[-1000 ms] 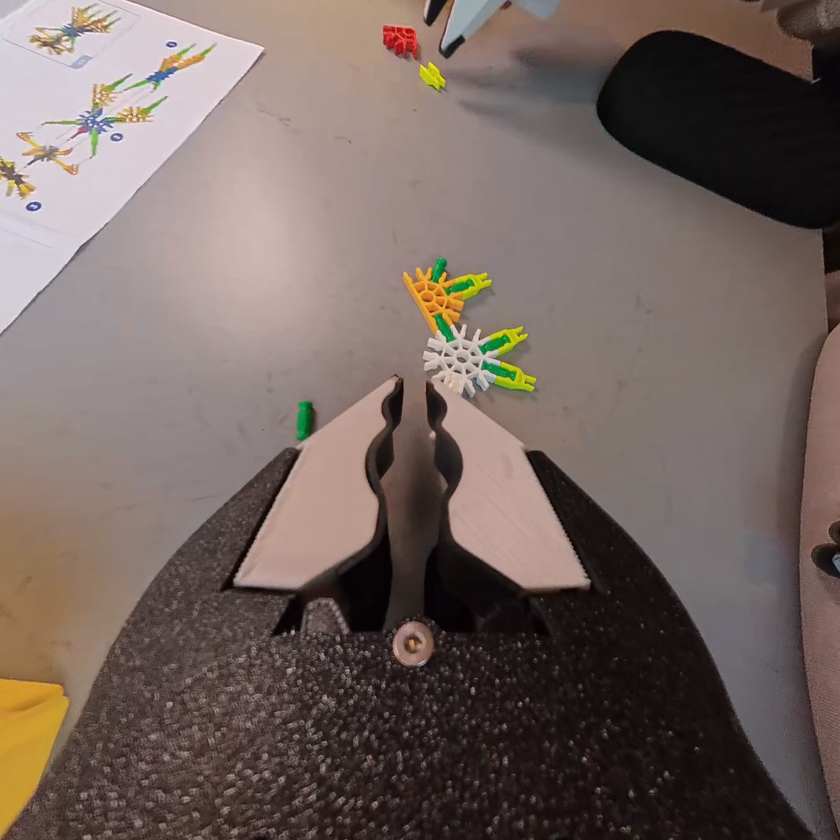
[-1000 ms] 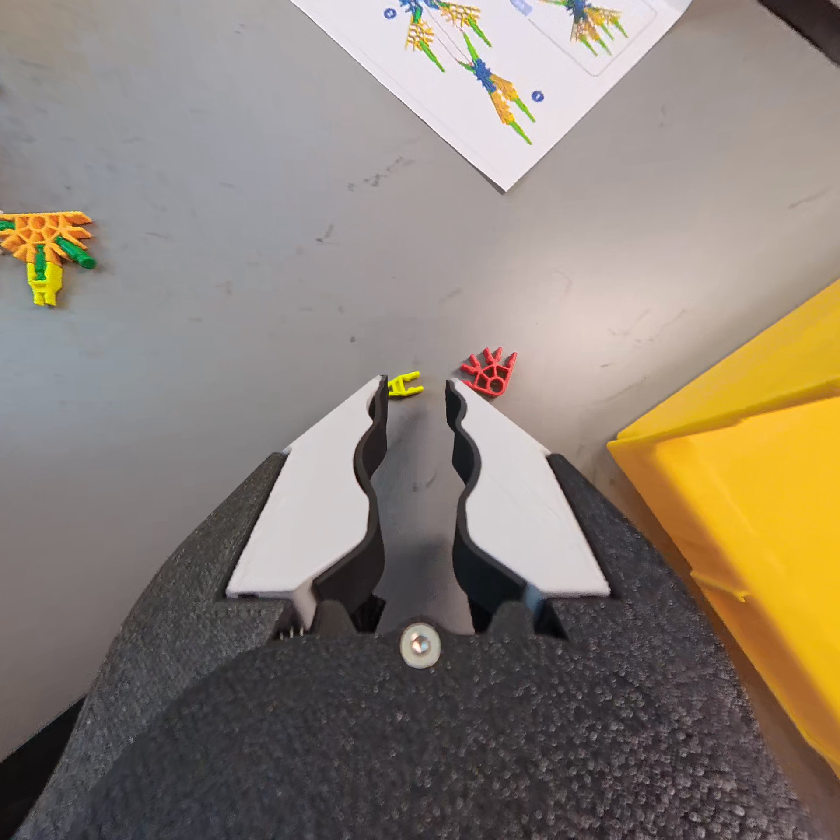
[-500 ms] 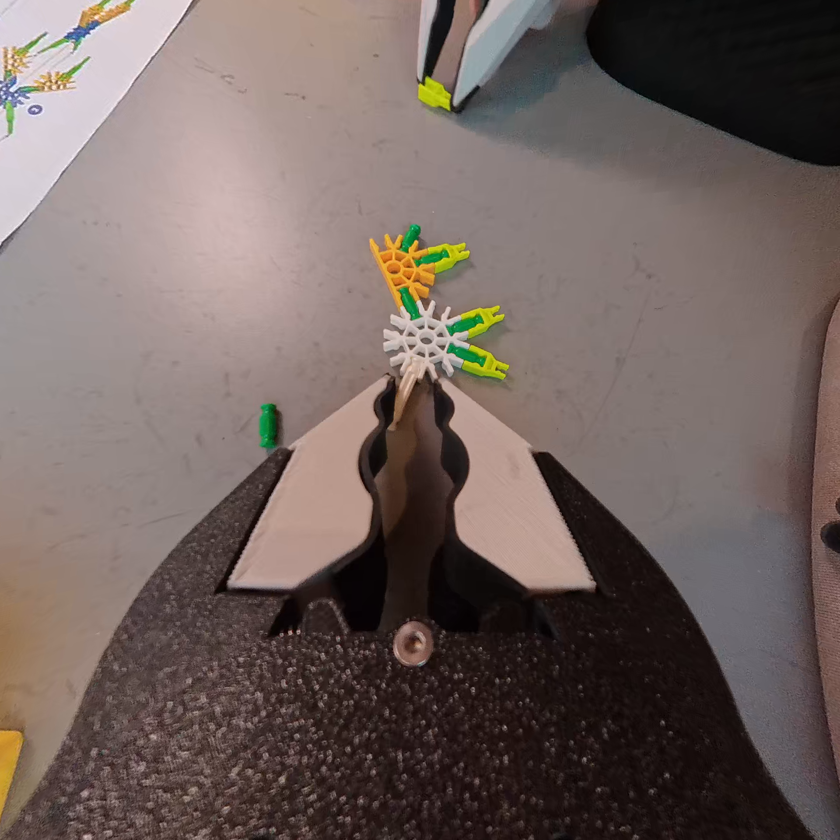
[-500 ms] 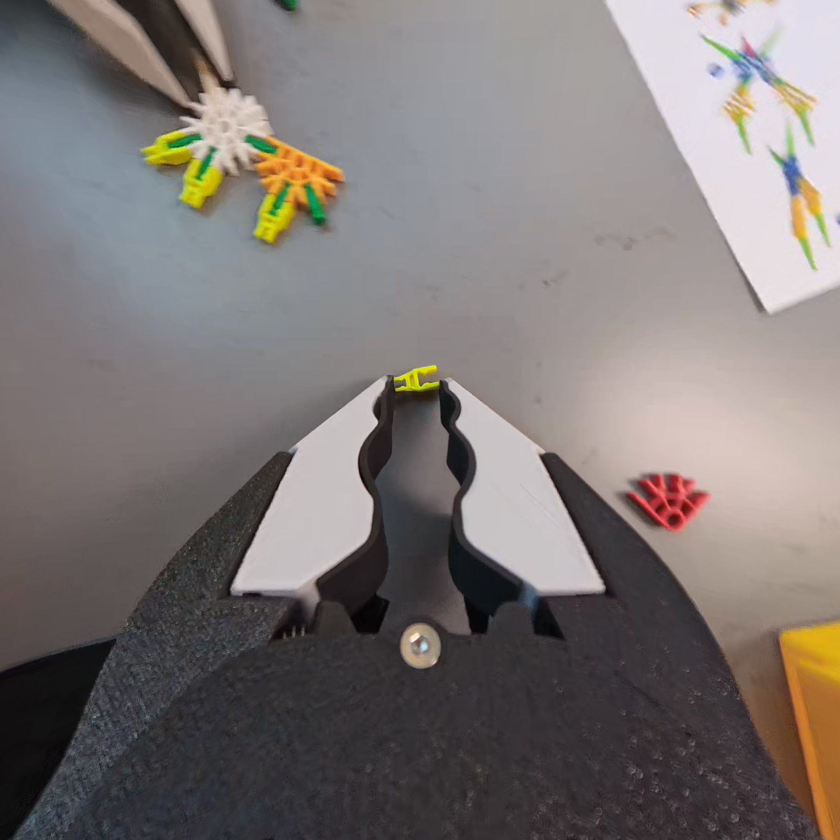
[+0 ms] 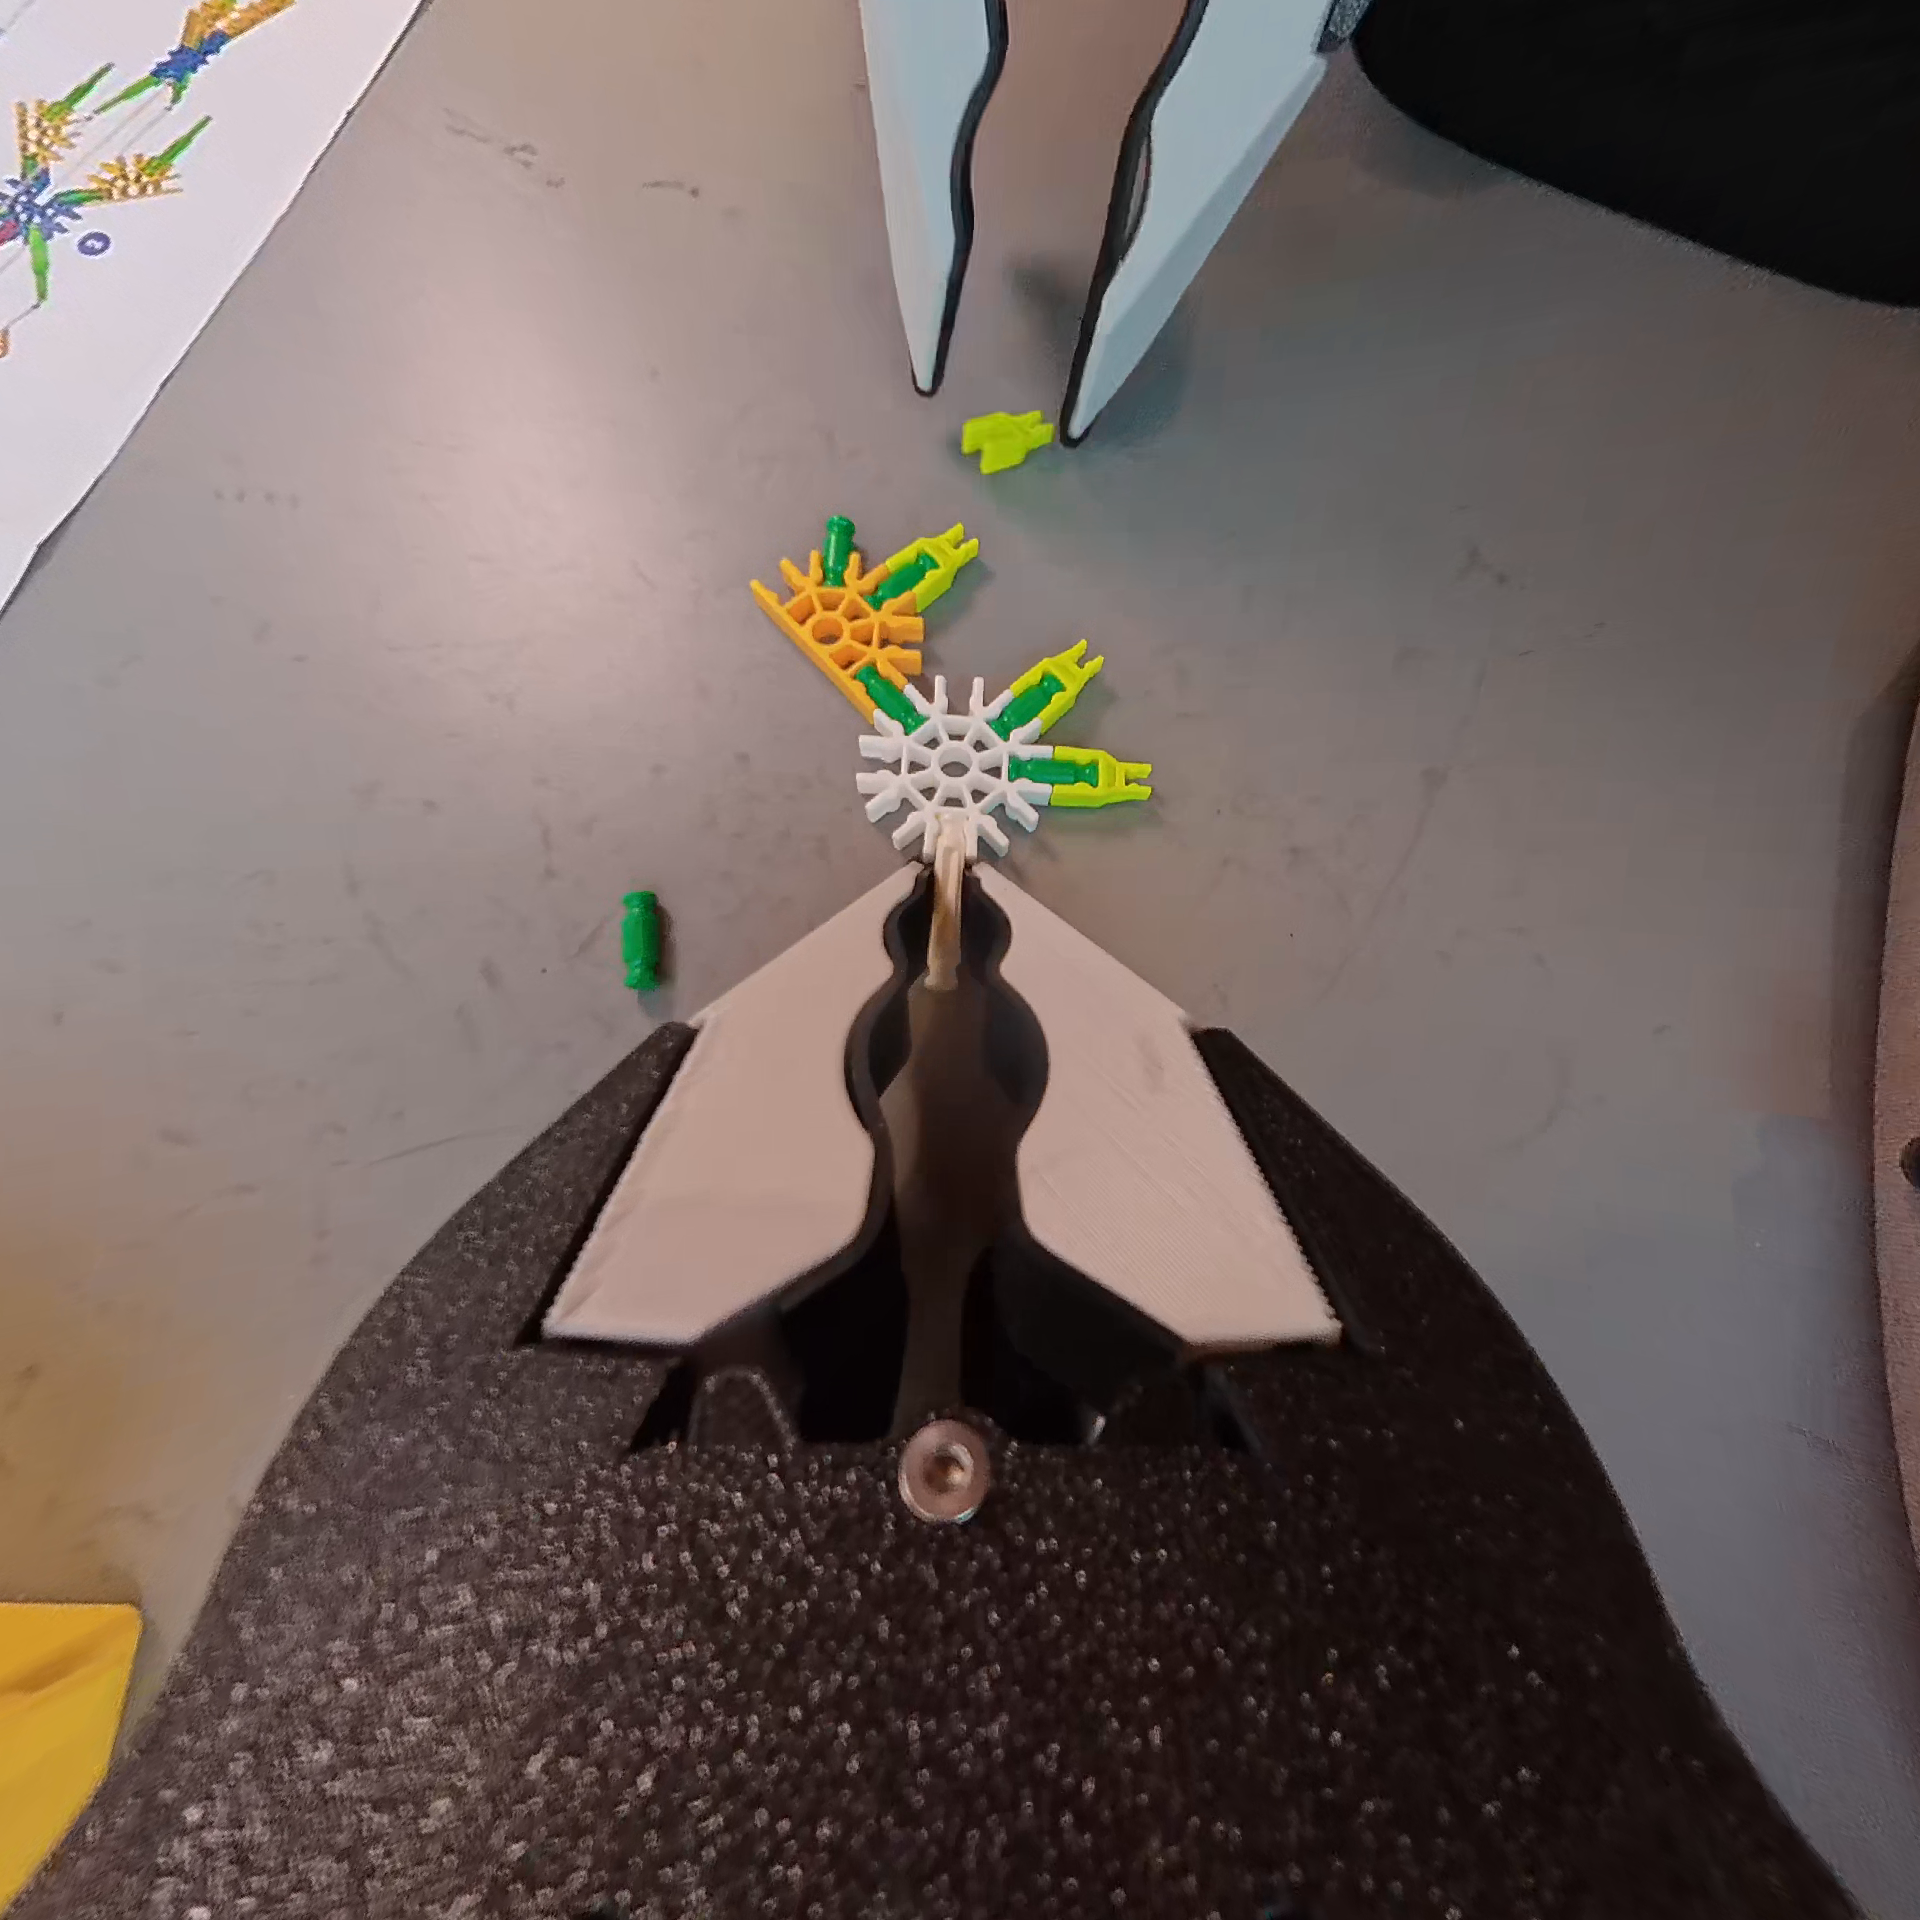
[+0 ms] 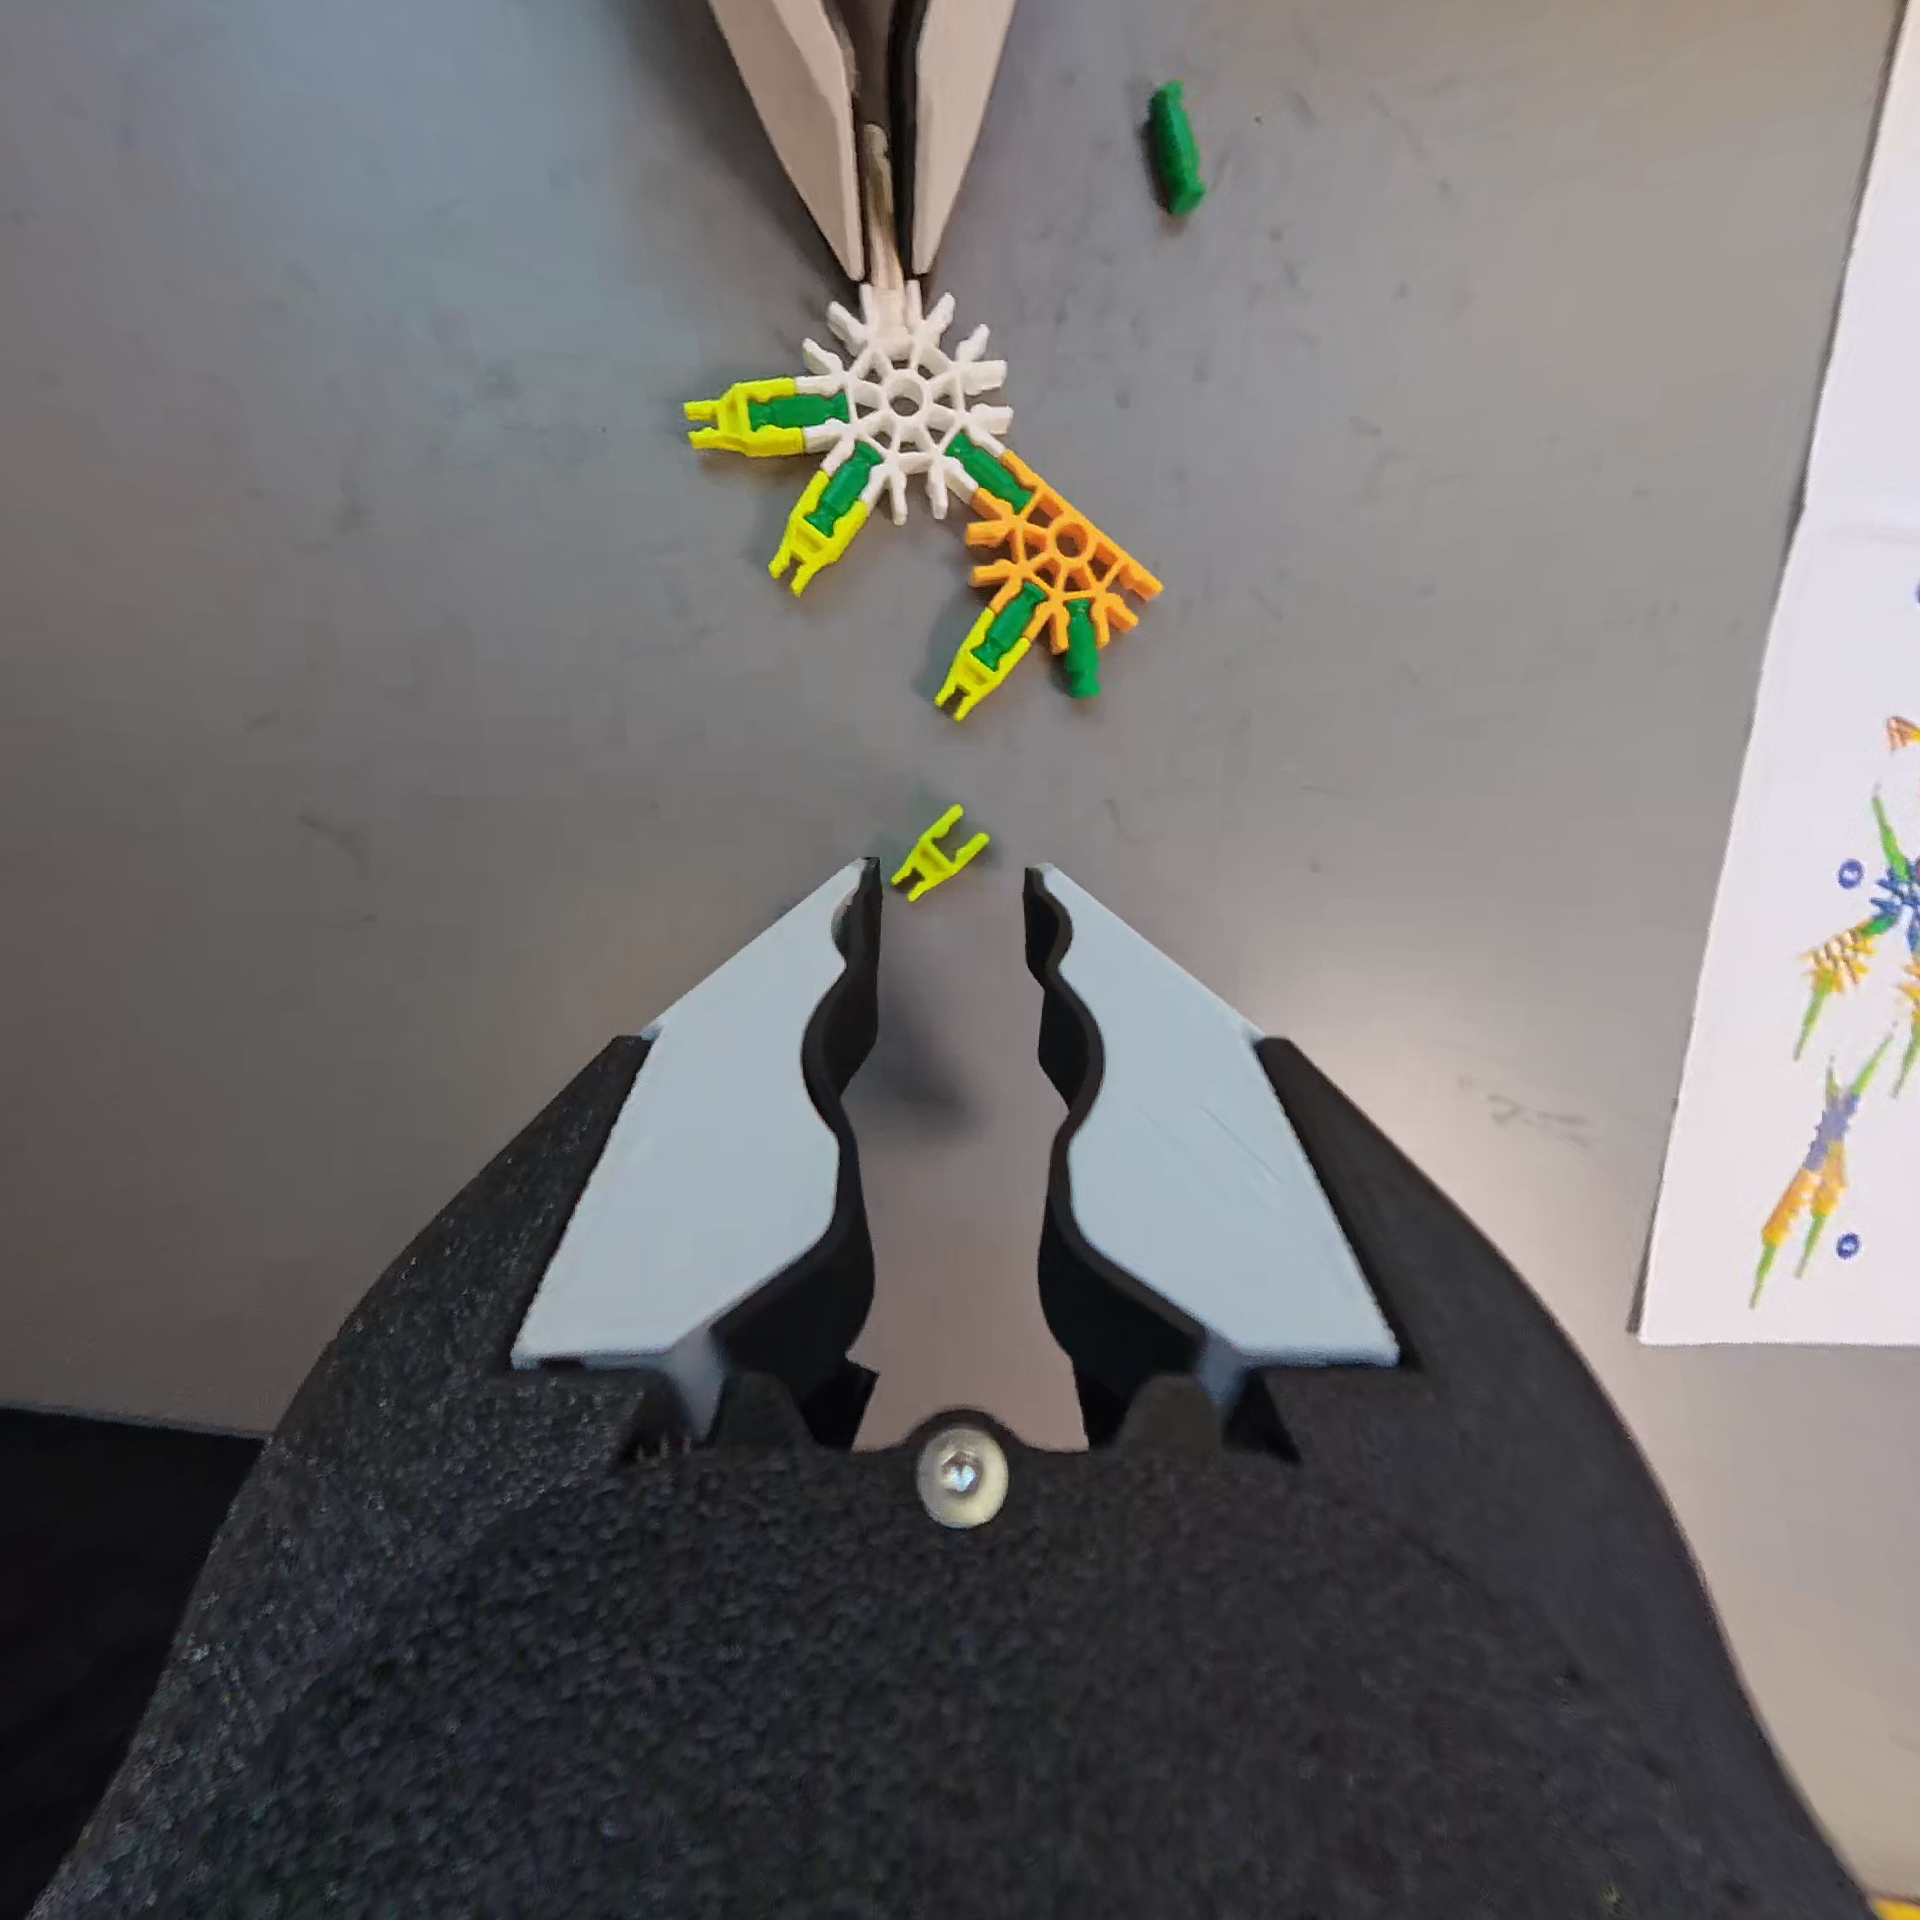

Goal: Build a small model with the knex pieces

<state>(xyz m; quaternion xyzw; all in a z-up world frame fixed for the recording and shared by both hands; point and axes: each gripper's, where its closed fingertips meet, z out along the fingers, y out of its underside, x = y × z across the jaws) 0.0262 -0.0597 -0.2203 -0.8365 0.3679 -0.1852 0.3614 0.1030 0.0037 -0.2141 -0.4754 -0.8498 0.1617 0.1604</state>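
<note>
While the left tool (image 5: 948, 883) pinches a cream rod (image 5: 943, 935), the right tool (image 6: 954, 883) gapes behind a yellow clip (image 6: 938, 852).

Your left gripper (image 5: 948, 883): beige wedge fingers, black wavy pads. Your right gripper (image 6: 951, 873): pale blue-grey fingers. Both have speckled black bodies with one silver screw.

Around the white hub (image 6: 902, 403), four yellow clips are showing: three joined (image 6: 740, 417) to rods, one loose (image 6: 937, 854) below it. Five green rods are showing, one loose (image 6: 1174, 145) above it. One orange connector (image 6: 1062, 549) is sitting beside it, one cream rod (image 5: 948, 914) plugging in.
</note>
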